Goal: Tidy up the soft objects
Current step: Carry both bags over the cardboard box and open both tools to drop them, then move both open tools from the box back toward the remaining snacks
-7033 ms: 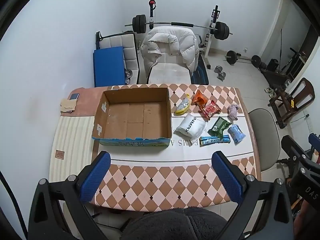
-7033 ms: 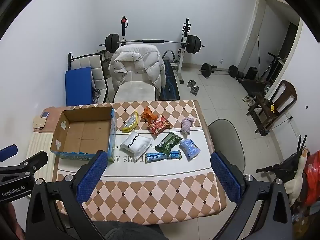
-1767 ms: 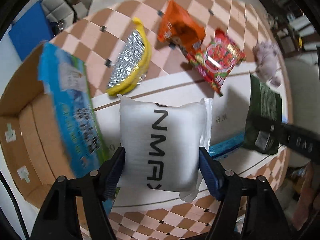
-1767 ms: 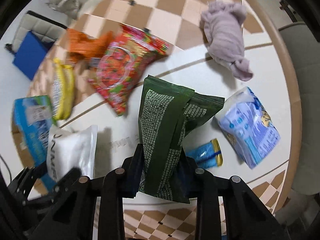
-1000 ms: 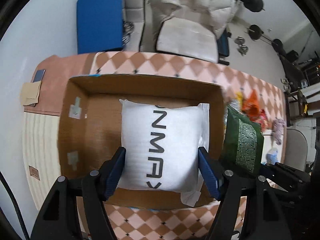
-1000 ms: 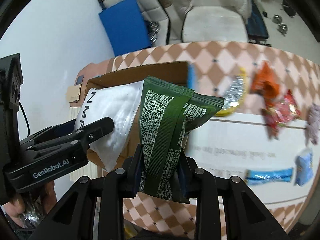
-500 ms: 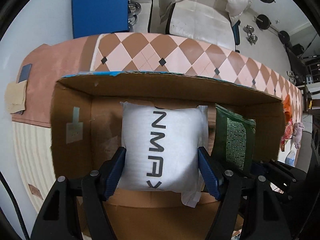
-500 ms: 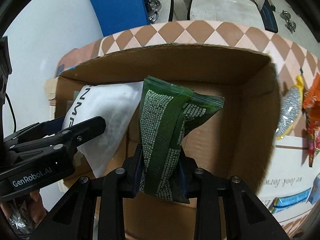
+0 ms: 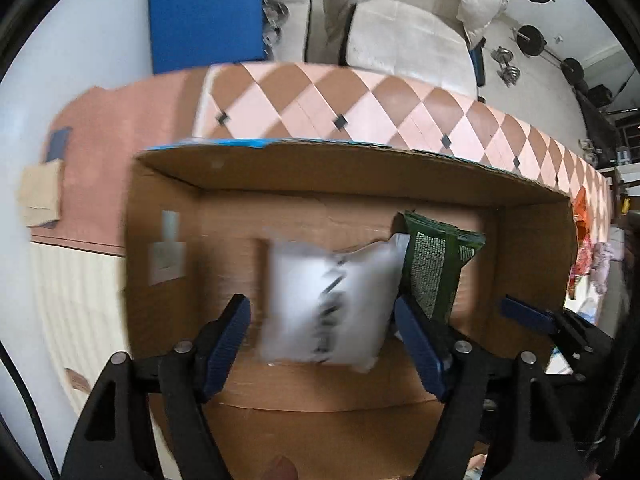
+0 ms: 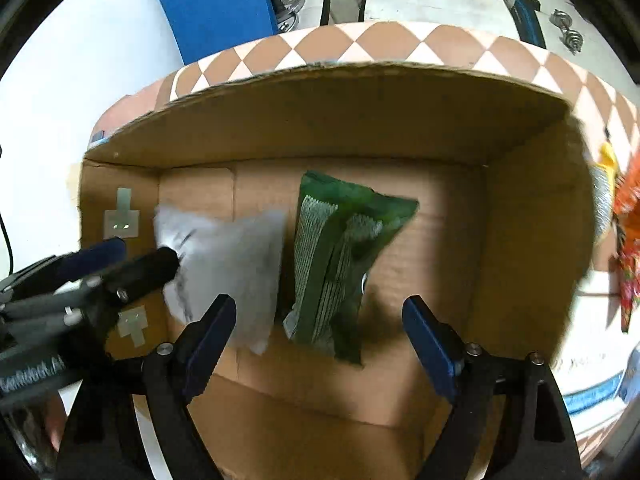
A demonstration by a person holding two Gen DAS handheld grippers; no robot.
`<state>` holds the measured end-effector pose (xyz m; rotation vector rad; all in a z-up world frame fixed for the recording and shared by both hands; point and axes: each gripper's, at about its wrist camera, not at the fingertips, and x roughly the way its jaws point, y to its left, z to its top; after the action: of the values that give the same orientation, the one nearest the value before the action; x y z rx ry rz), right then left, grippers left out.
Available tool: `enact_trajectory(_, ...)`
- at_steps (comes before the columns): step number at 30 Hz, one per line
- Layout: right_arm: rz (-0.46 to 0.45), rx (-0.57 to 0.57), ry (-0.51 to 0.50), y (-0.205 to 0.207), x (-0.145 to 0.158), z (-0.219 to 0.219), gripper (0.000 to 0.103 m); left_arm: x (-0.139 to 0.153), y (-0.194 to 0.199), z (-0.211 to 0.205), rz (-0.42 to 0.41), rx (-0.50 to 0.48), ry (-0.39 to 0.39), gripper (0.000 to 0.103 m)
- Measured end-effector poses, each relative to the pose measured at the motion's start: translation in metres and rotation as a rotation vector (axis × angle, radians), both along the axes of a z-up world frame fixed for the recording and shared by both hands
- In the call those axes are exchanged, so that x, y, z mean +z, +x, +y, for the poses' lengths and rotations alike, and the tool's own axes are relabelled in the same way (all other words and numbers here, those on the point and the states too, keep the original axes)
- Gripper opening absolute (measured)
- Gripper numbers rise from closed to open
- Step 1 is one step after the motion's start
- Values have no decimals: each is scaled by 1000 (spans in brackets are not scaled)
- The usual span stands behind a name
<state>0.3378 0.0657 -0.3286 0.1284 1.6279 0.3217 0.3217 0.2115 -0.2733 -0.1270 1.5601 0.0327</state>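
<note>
Worktop wears a diamond-check cloth; white padded chair and weights behind. Cardboard box holds white pouch and green packet. Left gripper and right gripper jaws opening, pads clear of both.

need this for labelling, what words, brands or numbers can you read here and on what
"Robot.AI", partly cut off: on the left gripper's body, lower left of the right wrist view.
White pouch: black lettering, too blurred to read.
Green packet: fine print, too small to read.
Tablecloth strip right of the cardboard box: faint script, not legible.
Snack packs at the right edge: print unreadable.
</note>
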Motion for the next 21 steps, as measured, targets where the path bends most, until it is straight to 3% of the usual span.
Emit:
enact_trajectory(3, -43, -5, -48, -14, 20, -5, 99, 15, -15, 2, -41, 6, 37, 76)
enact_trajectory(5, -61, -12, -64, -26, 31, -7, 103, 24, -27, 4, -63, 9, 50, 95)
enact_trajectory(6, -70, -13, -73, -32, 36, -8, 103, 28, -33, 4, -76, 7, 57, 98)
enact_trajectory(15, -213, -38, -148, -86, 79, -6, 103, 64, -89, 10, -178, 20, 96, 99)
enact_trajectory(21, -260, -40, -125, -122, 111, -9, 103, 89, -127, 10, -218, 49, 112, 99)
